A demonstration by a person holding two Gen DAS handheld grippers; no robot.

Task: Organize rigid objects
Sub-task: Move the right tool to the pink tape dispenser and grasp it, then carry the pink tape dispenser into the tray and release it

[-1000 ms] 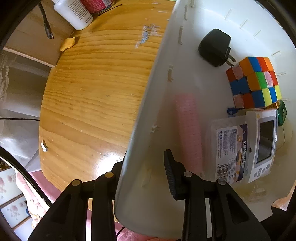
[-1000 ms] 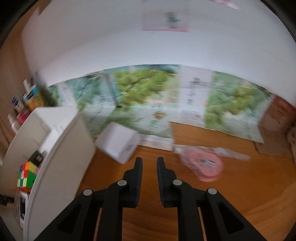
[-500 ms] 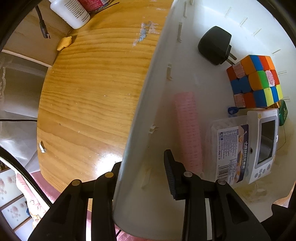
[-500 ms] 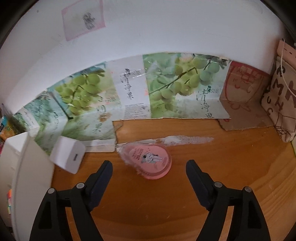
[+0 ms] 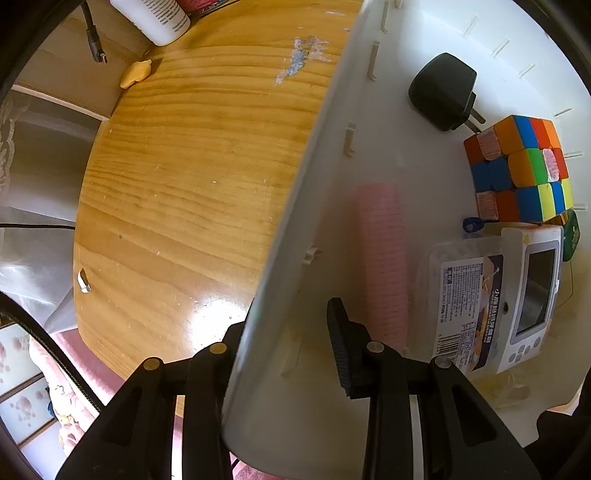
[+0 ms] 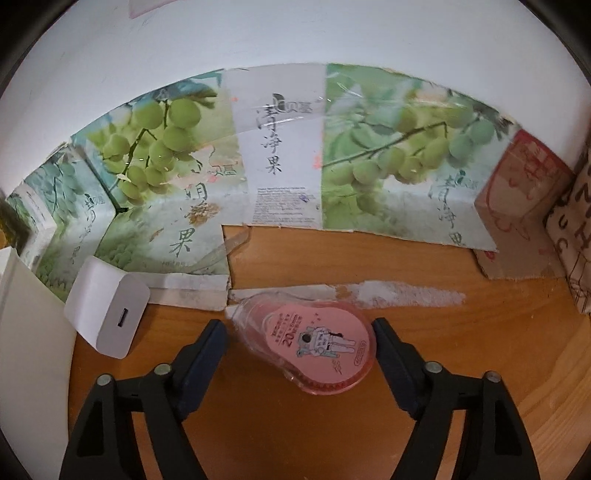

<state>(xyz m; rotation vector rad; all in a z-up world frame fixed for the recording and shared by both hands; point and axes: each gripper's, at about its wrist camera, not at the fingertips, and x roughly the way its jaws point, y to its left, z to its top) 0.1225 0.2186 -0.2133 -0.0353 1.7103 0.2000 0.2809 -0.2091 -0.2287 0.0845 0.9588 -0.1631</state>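
Observation:
My left gripper (image 5: 291, 314) points down and is shut on the side wall of a white bin (image 5: 317, 177), one finger outside and one inside. In the bin lie a black plug (image 5: 439, 96), a colour cube (image 5: 517, 170), a pink roll (image 5: 380, 258), a clear labelled box (image 5: 465, 295) and a white handheld console (image 5: 532, 295). In the right wrist view, a pink correction-tape dispenser (image 6: 314, 343) lies on the wooden table between the jaws of my right gripper (image 6: 299, 328). Those jaws are closing, and a gap still shows on the left side. A white charger block (image 6: 107, 314) stands to its left.
The bin's wall (image 6: 26, 332) fills the right view's left edge. Fruit-printed cardboard (image 6: 280, 147) lines the wall behind. A printed bag (image 6: 576, 236) hangs at the right. In the left view, a white bottle (image 5: 155, 18), a cable end (image 5: 96, 48) and a yellow piece (image 5: 136, 72) sit at the table's far edge.
My right gripper went from shut to wide open, swung toward the pink dispenser and came down around it. The left gripper and the bin have stayed put.

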